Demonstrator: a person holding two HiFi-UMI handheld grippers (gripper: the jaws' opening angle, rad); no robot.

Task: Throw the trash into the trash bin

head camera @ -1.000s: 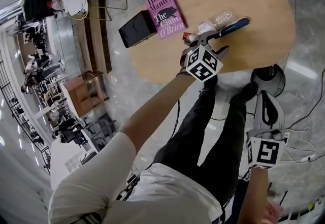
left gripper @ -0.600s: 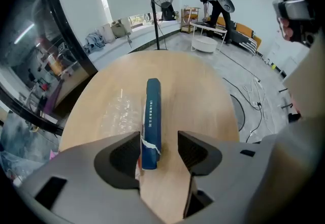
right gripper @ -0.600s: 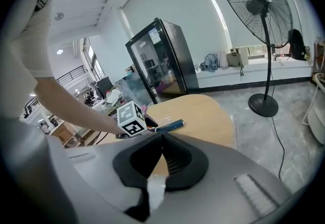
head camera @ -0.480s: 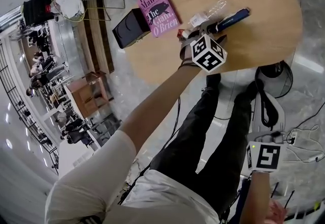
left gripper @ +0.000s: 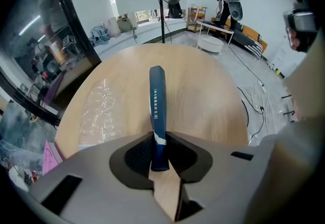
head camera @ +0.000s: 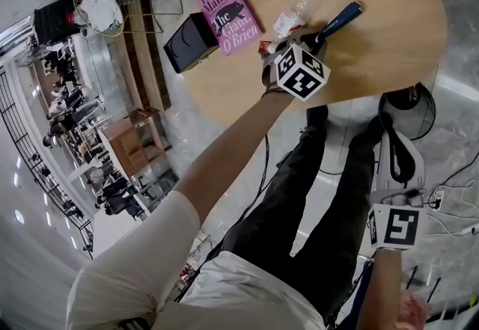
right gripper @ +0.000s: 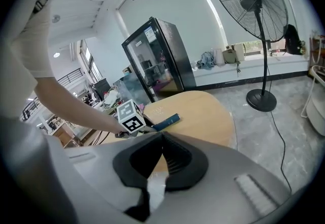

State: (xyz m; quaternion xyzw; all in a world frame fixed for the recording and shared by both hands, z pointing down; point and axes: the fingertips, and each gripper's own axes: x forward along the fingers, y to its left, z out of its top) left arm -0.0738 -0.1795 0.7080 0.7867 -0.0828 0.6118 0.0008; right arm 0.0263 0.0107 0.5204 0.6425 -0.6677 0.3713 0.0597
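On your table [head camera: 389, 44] the book [head camera: 228, 13] lies at the left edge, a box [head camera: 191, 42] just left of it, the plastic bottle [head camera: 296, 10] right of the book, and the slim packet [head camera: 338, 19] right of the bottle.

I'm in an open-plan office or lab; rows of occupied desks [head camera: 60, 108]; glass-door fridge [right gripper: 158, 58]; pedestal fan [right gripper: 252, 2]; loose floor cables [head camera: 447, 210].
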